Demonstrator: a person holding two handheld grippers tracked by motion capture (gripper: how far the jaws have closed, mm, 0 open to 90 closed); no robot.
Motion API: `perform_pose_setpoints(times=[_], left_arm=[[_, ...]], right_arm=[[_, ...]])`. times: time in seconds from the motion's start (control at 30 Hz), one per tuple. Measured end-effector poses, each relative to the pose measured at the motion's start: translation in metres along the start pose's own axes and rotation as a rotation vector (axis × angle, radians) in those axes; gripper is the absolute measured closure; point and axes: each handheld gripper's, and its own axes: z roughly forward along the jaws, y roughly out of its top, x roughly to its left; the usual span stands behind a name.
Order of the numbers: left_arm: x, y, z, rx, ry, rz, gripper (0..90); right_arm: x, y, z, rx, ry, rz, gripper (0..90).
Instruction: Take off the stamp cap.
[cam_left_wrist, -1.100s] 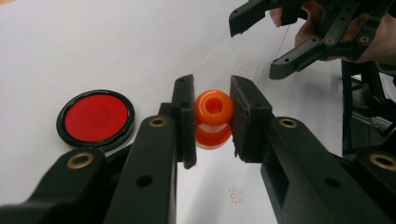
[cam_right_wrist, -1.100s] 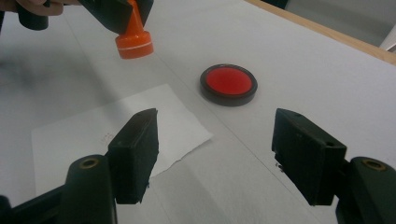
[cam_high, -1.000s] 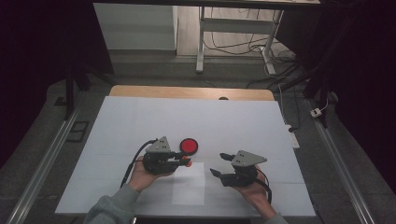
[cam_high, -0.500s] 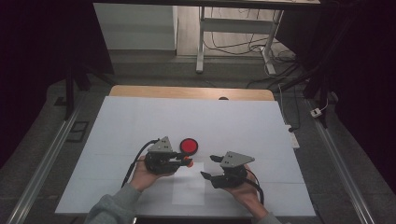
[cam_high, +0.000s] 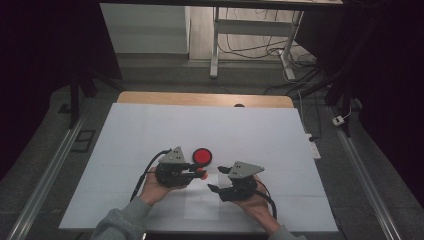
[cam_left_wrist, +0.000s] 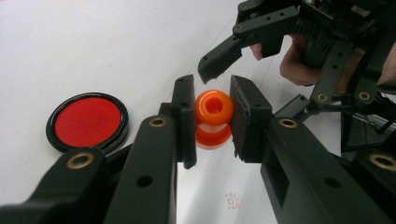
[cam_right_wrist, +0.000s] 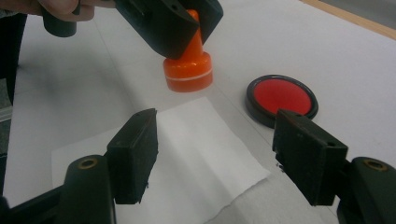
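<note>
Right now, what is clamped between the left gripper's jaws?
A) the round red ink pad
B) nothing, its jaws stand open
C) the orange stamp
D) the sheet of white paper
C: in the left gripper view the left gripper has both pads pressed on the knob of the orange stamp, while the red ink pad lies apart on the table and the white paper lies flat below the right gripper.

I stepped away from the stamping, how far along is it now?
Done: left gripper has the orange stamp clamped, near the red ink pad. In hand: right gripper, open, hovers over the paper sheet. Left: the sheet shows no stamp mark.
</note>
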Motion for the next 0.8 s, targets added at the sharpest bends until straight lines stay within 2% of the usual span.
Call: perform_pose_setpoints(times=[0.3, 0.43, 0.63, 0.8], left_arm=[[0.0, 0.0, 0.001, 0.005, -0.001, 0.001, 72.7], [0.0, 0.0, 0.001, 0.006, -0.002, -0.001, 72.7], [0.0, -0.001, 0.002, 0.008, -0.005, -0.003, 72.7], [0.0, 0.0, 0.003, 0.008, -0.007, -0.002, 72.7]], right_arm=[[0.005, 0.006, 0.01, 0.006, 0.006, -0.013, 31.4], [0.008, 0.009, 0.015, 0.016, 0.015, -0.029, 34.1], [0.01, 0.011, 0.018, 0.023, 0.001, -0.057, 38.9], [0.01, 0.013, 0.02, 0.024, 0.004, -0.06, 41.8]])
